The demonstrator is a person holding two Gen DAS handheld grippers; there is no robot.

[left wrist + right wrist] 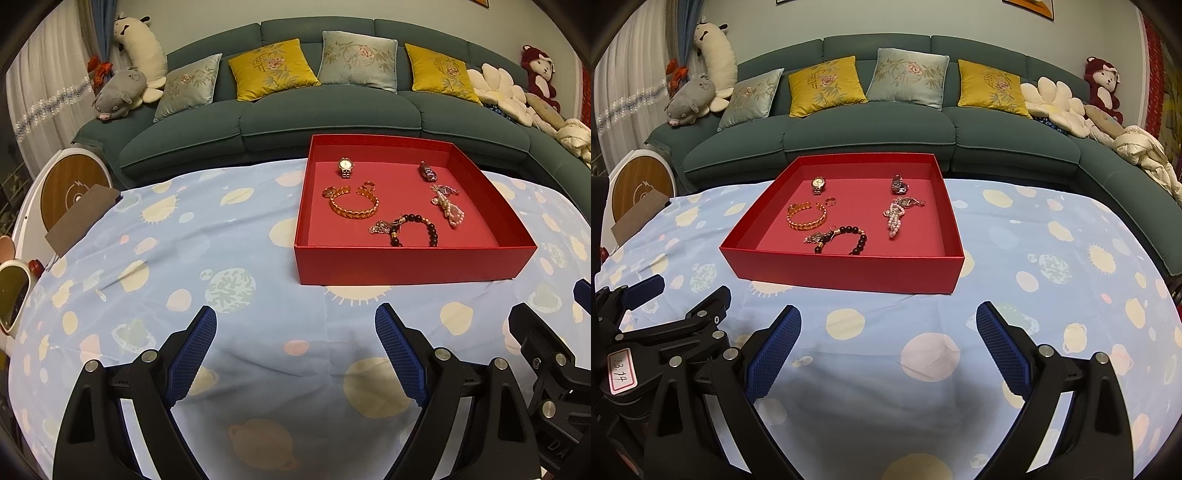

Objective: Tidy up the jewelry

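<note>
1. Jewelry lies inside the red box (pixel 846 271) on the planet-print tablecloth (pixel 1052 258): gold watch (pixel 818 184), dark watch (pixel 898 184), gold bangle (pixel 807 217), small ring (pixel 832 201), pearl piece (pixel 895 219), black bead bracelet (pixel 855 240).
2. Left gripper (pixel 295 350) and right gripper (pixel 888 347) both hover over bare cloth short of the box, jaws spread wide, holding nothing.
3. Judging by this, no pick is under way; either sorting is finished or yet to start.
4. Any next move calls for reaching over the near wall and closing narrowly on one piece.

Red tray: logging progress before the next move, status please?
Left gripper and right gripper open, empty, short of red tray. Jewelry all inside. Nothing in the way.
</note>
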